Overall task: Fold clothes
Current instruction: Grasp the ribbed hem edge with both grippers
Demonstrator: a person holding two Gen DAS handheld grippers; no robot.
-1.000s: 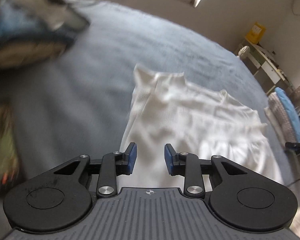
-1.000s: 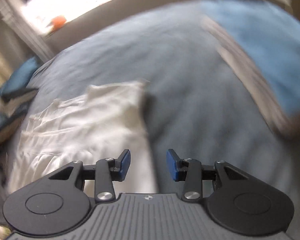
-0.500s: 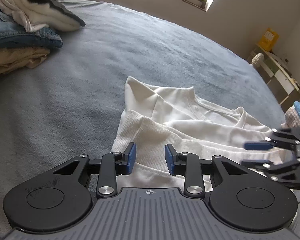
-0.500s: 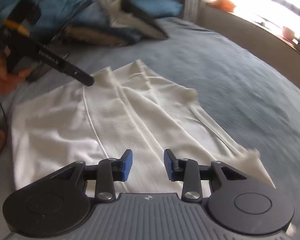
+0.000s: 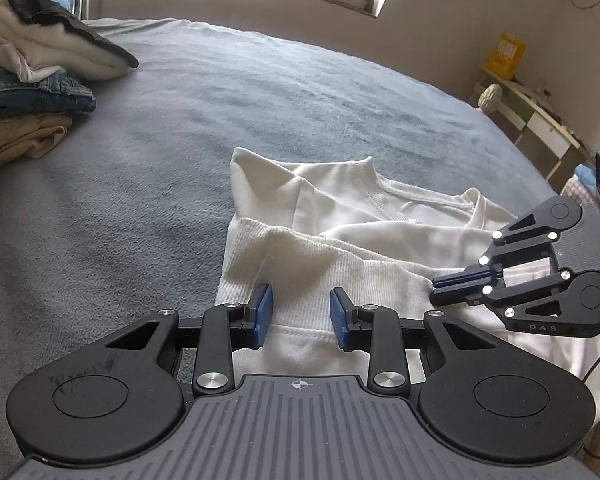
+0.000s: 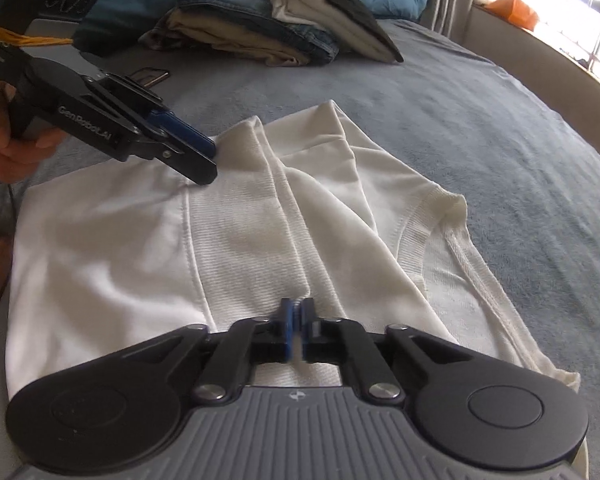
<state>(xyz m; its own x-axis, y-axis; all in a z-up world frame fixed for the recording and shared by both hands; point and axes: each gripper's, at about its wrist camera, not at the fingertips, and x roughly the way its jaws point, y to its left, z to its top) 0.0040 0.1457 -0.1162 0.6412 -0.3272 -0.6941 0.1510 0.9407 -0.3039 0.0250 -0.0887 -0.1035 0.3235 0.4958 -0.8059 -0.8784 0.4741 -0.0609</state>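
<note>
White ribbed cotton garment (image 5: 340, 240) lies partly folded on grey fleece bed cover (image 5: 260, 100). Right gripper (image 6: 297, 328) just clamped its hem; left gripper (image 5: 301, 316) hangs unclenched over the near-left hem.

One white garment (image 5: 340, 248) is lying on the bed (image 5: 260, 100). One pile of clothes (image 5: 32, 92) is sitting at ten o'clock. Two grippers are showing: left gripper (image 5: 301, 317) and right gripper (image 6: 296, 330).

"GenRobot.AI" on the left tool (image 6: 204, 160); "DAS" on the right tool (image 5: 440, 286)
</note>
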